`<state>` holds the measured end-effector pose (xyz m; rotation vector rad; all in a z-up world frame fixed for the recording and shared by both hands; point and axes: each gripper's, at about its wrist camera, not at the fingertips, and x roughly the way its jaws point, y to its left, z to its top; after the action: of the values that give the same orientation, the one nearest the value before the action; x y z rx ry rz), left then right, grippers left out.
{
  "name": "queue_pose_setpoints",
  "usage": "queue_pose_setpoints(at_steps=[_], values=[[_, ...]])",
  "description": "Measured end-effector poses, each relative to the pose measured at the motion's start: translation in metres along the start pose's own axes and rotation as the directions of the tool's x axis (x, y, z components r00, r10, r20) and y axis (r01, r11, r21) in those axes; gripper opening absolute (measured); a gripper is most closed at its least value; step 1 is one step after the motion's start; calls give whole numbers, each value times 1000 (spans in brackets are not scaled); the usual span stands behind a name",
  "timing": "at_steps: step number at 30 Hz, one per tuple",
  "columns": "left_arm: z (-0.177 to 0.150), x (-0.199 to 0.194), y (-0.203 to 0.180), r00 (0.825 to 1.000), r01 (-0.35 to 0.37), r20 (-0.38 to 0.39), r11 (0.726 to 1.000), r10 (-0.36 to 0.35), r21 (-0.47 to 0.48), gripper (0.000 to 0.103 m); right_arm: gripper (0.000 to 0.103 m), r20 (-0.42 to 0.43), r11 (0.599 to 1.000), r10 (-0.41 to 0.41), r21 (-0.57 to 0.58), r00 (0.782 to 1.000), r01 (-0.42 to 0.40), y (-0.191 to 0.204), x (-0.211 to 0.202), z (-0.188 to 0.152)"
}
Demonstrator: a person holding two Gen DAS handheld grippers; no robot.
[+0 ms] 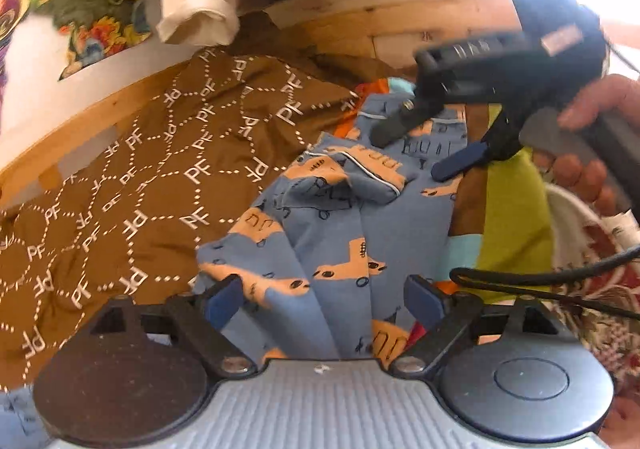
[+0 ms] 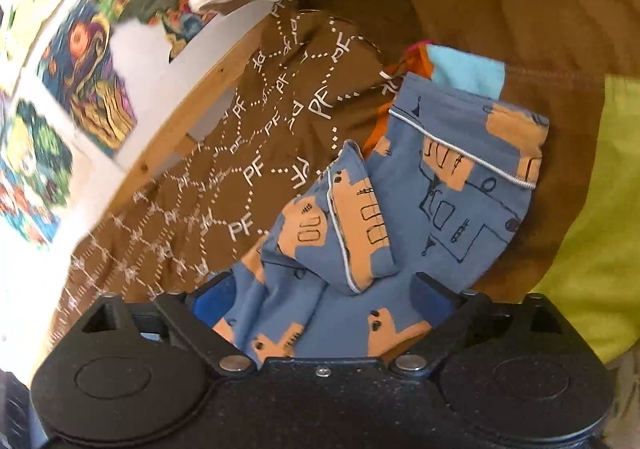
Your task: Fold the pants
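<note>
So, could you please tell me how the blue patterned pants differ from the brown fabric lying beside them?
The blue pants carry orange vehicle drawings; the brown fabric has white dotted hexagons with "PF" letters. The pants are bunched with their cuffs turned over, while the brown fabric lies spread wider. Both are soft printed cloth on the same bed.

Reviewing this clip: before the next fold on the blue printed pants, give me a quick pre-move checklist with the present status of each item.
1. Left gripper open, pants between its fingers: ok.
2. Right gripper open above the far end of the pants: ok; whether it touches the cloth: cannot tell.
3. Pants flat and smooth: not ok; one piped cuff lies flipped over, cloth bunched near the left gripper.
4. Both legs aligned: cannot tell, folds hide the edges.
5. Black cable off the pants: ok, it lies to the right of them.
6. Brown PF-print blanket underneath lying flat: not ok, wrinkled.
</note>
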<state>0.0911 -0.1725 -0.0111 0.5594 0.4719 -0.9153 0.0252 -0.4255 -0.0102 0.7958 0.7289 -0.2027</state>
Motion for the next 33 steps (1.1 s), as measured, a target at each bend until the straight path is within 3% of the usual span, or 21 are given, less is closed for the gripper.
queue_pose_setpoints(at_steps=[6, 9, 11, 13, 16, 19, 21, 25, 29, 33], values=[[-1, 21, -25, 998, -4, -65, 988, 14, 153, 53, 93, -12, 997, -18, 74, 1000, 19, -1, 12, 5], [-3, 25, -35, 996, -9, -90, 978, 28, 206, 37, 82, 2, 991, -43, 124, 999, 42, -4, 14, 6], [-4, 26, -43, 993, -20, -107, 970, 47, 241, 30, 72, 4, 986, -63, 154, 998, 62, -6, 15, 6], [-4, 27, -47, 992, -30, -113, 964, 62, 264, 24, 51, 2, 983, -96, 159, 995, 94, -9, 17, 6], [-2, 28, -50, 989, -45, -122, 961, 81, 273, 14, 32, -14, 980, -143, 136, 990, 144, -11, 20, 6], [-1, 26, -46, 988, -43, -133, 969, 77, 245, 12, 20, -12, 982, -168, 86, 986, 169, -8, 20, 5], [-2, 24, -42, 987, -47, -143, 974, 80, 222, 12, 17, -7, 983, -167, 71, 986, 167, -8, 18, 4], [-1, 24, -29, 985, -42, -162, 990, 64, 136, 2, 11, 13, 987, -161, 21, 987, 161, -5, 13, 1], [4, 18, -13, 987, -2, -159, 1000, 2, 0, 1, 9, 73, 982, -164, -80, 984, 170, 7, 2, 3], [13, 8, 1, 986, 79, -138, 990, -95, -112, 1, 8, 151, 964, -175, -177, 973, 200, 17, -27, 20]])
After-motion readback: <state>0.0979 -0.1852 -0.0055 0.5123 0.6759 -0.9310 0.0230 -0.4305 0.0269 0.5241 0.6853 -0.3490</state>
